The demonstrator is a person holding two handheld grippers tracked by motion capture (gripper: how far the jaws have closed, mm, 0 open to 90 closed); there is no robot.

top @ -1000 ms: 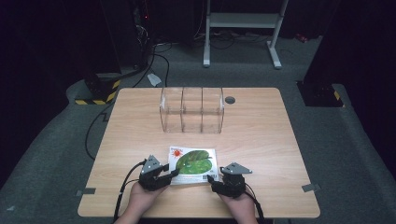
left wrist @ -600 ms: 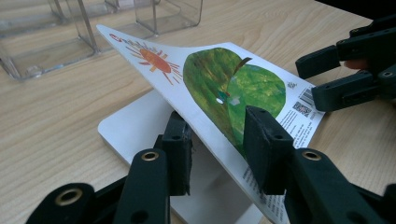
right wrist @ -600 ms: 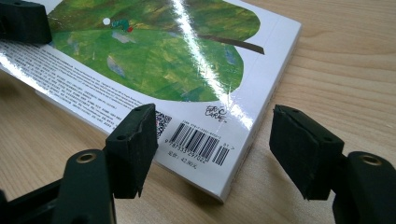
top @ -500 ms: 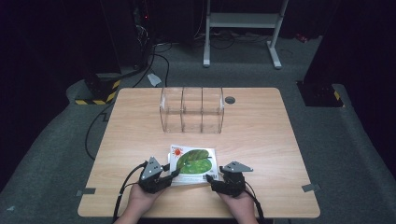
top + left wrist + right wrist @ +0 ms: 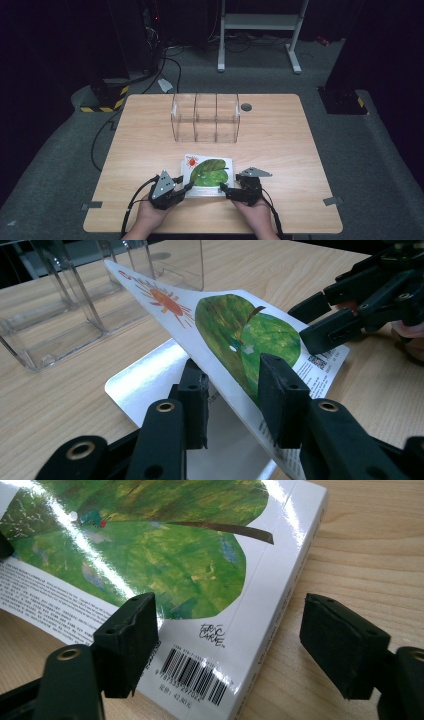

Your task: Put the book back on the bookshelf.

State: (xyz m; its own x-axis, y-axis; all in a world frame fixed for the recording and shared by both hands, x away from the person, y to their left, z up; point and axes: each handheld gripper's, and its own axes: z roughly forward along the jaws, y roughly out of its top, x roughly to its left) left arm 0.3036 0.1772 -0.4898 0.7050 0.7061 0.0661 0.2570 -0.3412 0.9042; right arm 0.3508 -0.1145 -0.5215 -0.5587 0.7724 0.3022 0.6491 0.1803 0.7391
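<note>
A picture book (image 5: 209, 171) with a green leaf on its cover lies at the table's near middle. My left gripper (image 5: 186, 188) is at its near left corner. In the left gripper view the cover (image 5: 240, 335) is raised off the white page (image 5: 150, 380) and slants through the gap of the left gripper (image 5: 234, 400). One jaw sits under the cover's edge and one over its face, with space still between them. My right gripper (image 5: 223, 189) is at the near right corner, open. The right gripper (image 5: 227, 645) straddles the spine corner by the barcode (image 5: 192, 672).
A clear plastic rack (image 5: 205, 117) with three compartments stands upright behind the book. A small dark grommet (image 5: 245, 107) sits in the tabletop beside it. The person's hands come in over the table's near edge (image 5: 210, 231).
Both grippers have edged a little closer to the book's near corners. The book stays in the same place.
</note>
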